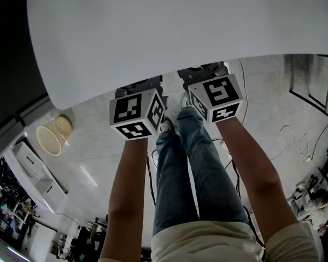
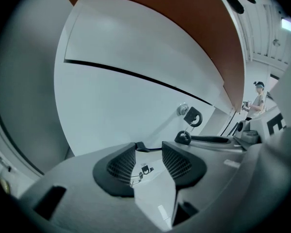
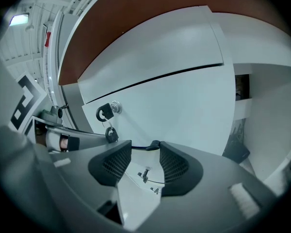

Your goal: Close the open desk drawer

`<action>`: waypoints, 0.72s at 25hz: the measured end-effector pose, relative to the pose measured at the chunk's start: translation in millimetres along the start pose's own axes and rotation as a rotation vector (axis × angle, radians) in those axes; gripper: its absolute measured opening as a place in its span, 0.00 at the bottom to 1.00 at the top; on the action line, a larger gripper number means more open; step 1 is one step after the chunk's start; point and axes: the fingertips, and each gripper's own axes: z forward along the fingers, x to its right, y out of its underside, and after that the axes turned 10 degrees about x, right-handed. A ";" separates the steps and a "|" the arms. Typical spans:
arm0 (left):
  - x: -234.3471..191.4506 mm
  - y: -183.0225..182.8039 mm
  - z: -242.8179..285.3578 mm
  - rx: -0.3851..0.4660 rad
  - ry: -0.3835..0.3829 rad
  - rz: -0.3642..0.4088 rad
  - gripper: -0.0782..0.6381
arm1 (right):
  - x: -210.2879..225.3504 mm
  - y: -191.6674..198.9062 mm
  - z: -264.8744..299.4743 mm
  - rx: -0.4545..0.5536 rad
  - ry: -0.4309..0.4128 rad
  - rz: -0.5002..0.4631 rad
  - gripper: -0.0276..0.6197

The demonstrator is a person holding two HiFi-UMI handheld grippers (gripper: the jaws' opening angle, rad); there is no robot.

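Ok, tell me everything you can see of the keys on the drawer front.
Two keys with black heads. One sits in the round silver lock on the white drawer front, below the dark seam, its head sticking out. The other hangs under it on a thin ring. Nothing else touches them, as far as the views show.

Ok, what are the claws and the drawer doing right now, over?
Left claw open, empty. Right claw open, empty. White drawer front straight ahead, key in it. Nothing in the way.
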 end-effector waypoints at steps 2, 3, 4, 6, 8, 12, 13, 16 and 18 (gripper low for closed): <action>-1.9 -2.4 1.4 0.005 0.000 0.002 0.34 | -0.3 -1.6 2.9 0.003 -0.005 -0.006 0.32; -2.6 -3.9 1.7 0.008 -0.001 0.003 0.34 | -0.7 -2.9 3.8 0.006 -0.007 -0.009 0.32; -3.2 -5.5 2.0 0.011 -0.003 0.004 0.34 | -0.9 -4.2 4.8 0.008 -0.009 -0.011 0.32; -3.8 -7.9 4.1 0.016 -0.006 0.006 0.34 | -0.1 -6.2 7.0 0.012 -0.011 -0.016 0.32; -2.9 -9.5 7.7 0.017 -0.005 0.008 0.34 | 2.9 -7.6 8.2 0.012 -0.013 -0.028 0.32; -3.5 -10.0 10.4 0.022 -0.003 0.016 0.34 | 4.2 -6.4 9.9 0.013 -0.014 -0.060 0.32; -3.6 -9.6 11.1 0.024 -0.003 0.016 0.34 | 4.8 -6.0 10.3 0.015 -0.011 -0.060 0.32; -3.2 -10.1 12.4 0.029 0.001 0.014 0.34 | 6.3 -6.5 11.3 0.016 -0.001 -0.046 0.32; -2.8 -10.7 11.2 0.030 0.005 0.016 0.34 | 6.7 -7.2 10.7 0.012 0.008 -0.029 0.32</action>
